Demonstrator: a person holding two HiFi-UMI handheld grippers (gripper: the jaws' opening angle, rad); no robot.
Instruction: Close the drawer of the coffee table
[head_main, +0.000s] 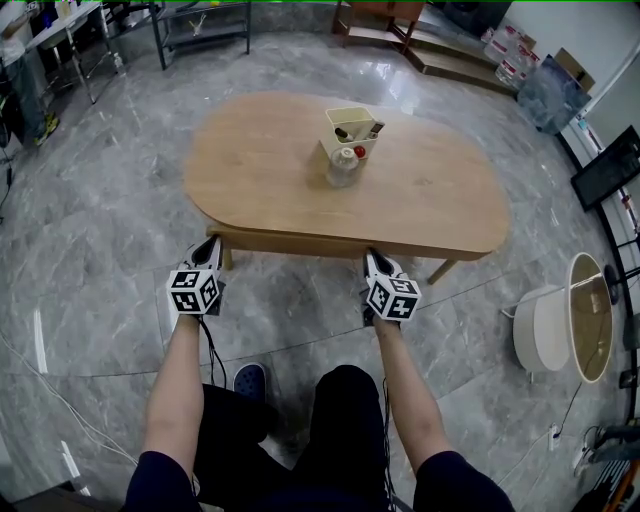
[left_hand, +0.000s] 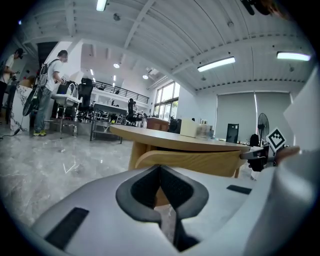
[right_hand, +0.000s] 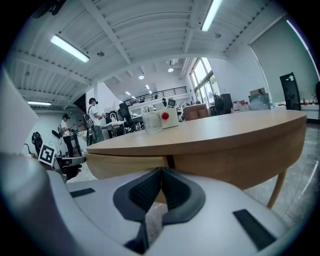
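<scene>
The oval wooden coffee table (head_main: 270, 160) stands in front of me. Its drawer front (head_main: 290, 243) runs as a light wood strip under the near edge, between my two grippers. The left gripper (head_main: 210, 244) is shut and empty, its tips at the strip's left end, by a table leg. The right gripper (head_main: 372, 258) is shut and empty too, tips against the strip further right. In the left gripper view the shut tips (left_hand: 160, 168) point at the curved drawer front (left_hand: 195, 161). In the right gripper view the tips (right_hand: 161, 170) sit below the drawer front (right_hand: 125, 165), next to a dark seam (right_hand: 170, 161).
A cream organiser box (head_main: 352, 128) and a clear jar (head_main: 343, 166) stand on the tabletop. A white round stand (head_main: 560, 325) is on the floor at the right. My knees and a blue shoe (head_main: 249, 379) are close below. People stand at benches far off (left_hand: 50, 90).
</scene>
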